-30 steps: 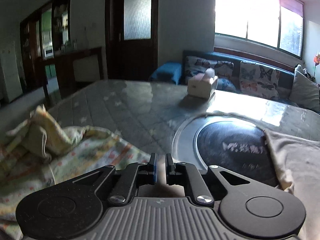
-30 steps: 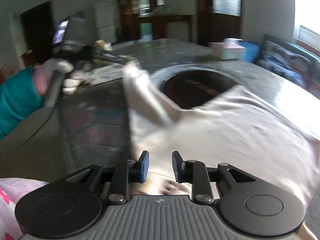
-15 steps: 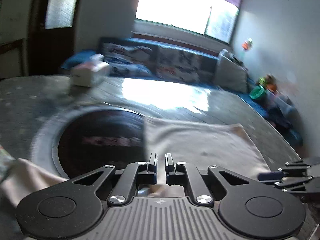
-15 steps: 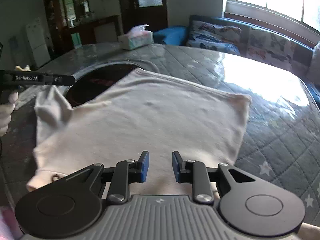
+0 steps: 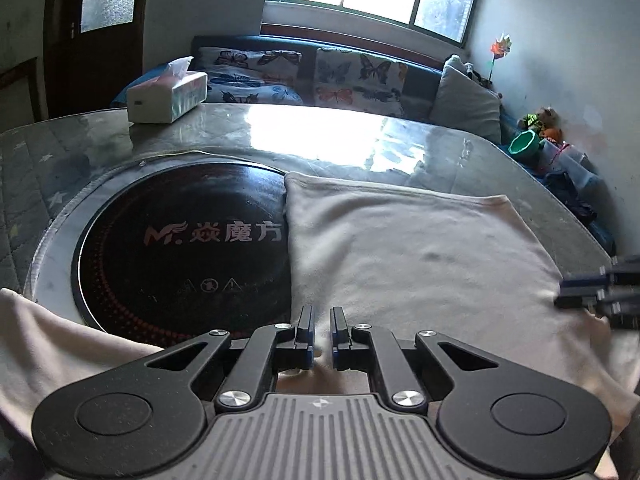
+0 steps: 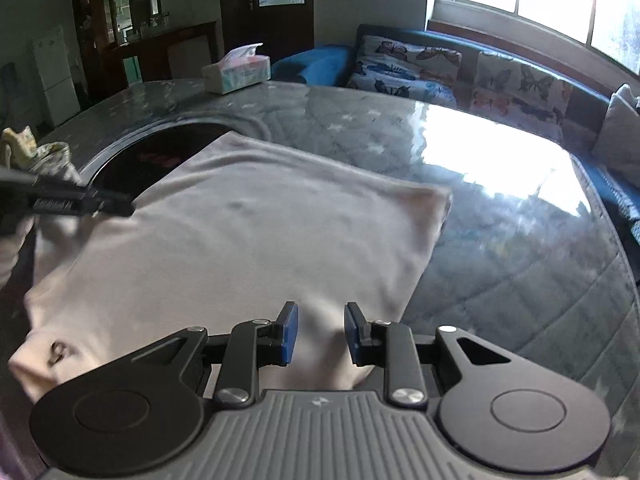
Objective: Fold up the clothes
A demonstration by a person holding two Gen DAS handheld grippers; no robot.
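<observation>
Left wrist view: left gripper (image 5: 321,334) low over the near edge of a pale shirt (image 5: 420,256); jaws nearly together with a fold of cloth pinched between them.
Right wrist view: right gripper (image 6: 317,334) at the shirt's (image 6: 248,240) near edge too; jaws part closed, cloth bunched up between the blue pads (image 6: 289,334). Reads as a grip on fabric.
Shirt: spread mostly flat on the table (image 5: 72,152), hem end toward the window. One far corner lies over the rim of the black round cooktop (image 5: 180,240) set in the tabletop. A small dark spot sits mid-body.
Sleeve: hangs off to the left side in the left wrist view, draped over the cooktop's metal ring.
Cross-check: right gripper's fingers show at the right border of the left wrist view (image 5: 600,292), at the shirt's edge. Left gripper shows at the left border of the right wrist view (image 6: 72,200), blurred, just above the cloth.
Tissue box (image 5: 168,94): far side of the table, well apart from the shirt.
Patterned cloth (image 6: 36,152): heaped at the table's left, beyond the left gripper.
Sofa (image 6: 440,68): butterfly cushions, under the window behind the table.
</observation>
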